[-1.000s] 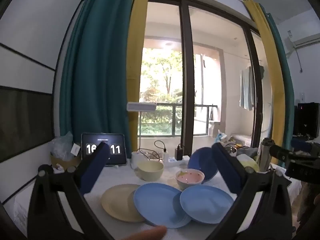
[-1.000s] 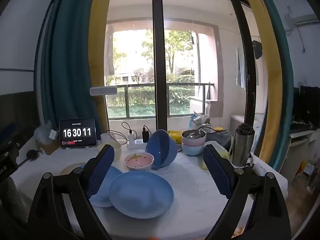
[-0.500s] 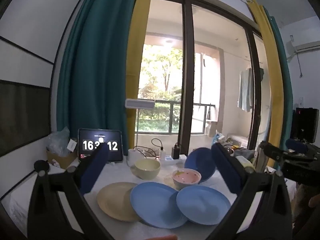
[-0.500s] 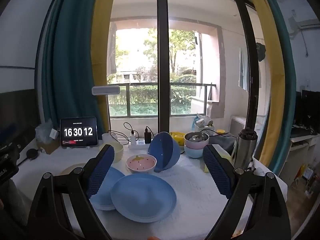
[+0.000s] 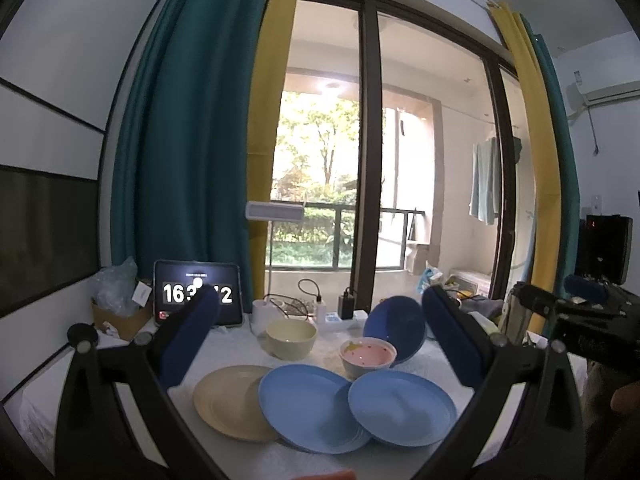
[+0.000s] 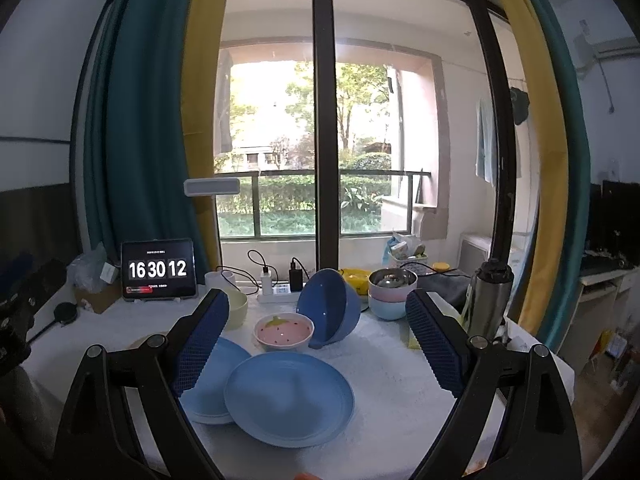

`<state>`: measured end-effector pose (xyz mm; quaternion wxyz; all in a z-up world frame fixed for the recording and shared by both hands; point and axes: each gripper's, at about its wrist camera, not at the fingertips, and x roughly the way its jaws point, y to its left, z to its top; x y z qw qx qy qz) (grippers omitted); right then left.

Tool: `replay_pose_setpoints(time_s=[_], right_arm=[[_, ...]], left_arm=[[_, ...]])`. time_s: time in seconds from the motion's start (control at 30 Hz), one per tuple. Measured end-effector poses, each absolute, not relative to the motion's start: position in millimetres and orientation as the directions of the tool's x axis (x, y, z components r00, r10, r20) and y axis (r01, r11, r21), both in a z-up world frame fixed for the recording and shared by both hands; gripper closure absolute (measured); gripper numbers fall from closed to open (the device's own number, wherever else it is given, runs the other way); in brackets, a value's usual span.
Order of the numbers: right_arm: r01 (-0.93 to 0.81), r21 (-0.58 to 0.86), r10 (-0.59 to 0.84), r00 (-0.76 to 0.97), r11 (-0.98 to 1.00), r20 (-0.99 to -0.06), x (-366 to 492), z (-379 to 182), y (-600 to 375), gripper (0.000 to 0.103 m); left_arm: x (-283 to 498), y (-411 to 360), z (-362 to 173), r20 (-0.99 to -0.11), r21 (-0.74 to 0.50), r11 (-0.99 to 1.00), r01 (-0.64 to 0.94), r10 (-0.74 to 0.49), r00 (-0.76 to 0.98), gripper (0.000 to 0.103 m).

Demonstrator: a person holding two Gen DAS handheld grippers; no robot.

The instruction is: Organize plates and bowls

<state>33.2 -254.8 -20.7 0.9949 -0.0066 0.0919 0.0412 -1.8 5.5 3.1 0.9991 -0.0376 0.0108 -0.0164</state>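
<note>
A: So, scene check — table [image 6: 400,380] with white cloth, sits in front of the balcony window [image 6: 320,140]. Teal and yellow curtains [image 5: 180,140] either side

B: Grippers?

A: Left gripper [image 5: 320,340] jaws wide, nothing between them, held above the near table edge. Right gripper [image 6: 316,344] same: wide, empty, hovering over the plates

B: Plates and bowls where?

A: Front row in left view: beige plate [image 5: 228,400] leftmost, middle blue plate [image 5: 308,404] overlapping its right edge, right blue plate [image 5: 402,404] overlapping that one. Behind them: dark blue bowl [image 6: 328,306] tipped on its side, leaning by the pink strawberry bowl [image 6: 284,332], which stands upright. Cream bowl [image 5: 291,338] upright further left. Separate stack of bowls [image 6: 392,294] at back right, steel one on top

B: Other stuff?

A: Tablet clock [image 6: 159,269] reading 16 30 12 at back left, steel bottle [image 6: 488,304] on the right, power strip [image 6: 280,292] with chargers by the window
</note>
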Motion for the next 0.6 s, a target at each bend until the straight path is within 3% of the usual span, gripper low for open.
replay_pose_setpoints(time_s=[0.6], right_arm=[[-0.088,0.008,0.088,0.98,0.996,-0.18,29.2,-18.5,-258.4,0.011]], left_arm=[[-1.8,8.3,6.8,-0.031,-0.06,0.998,0.028,-0.03,0.999,0.001]])
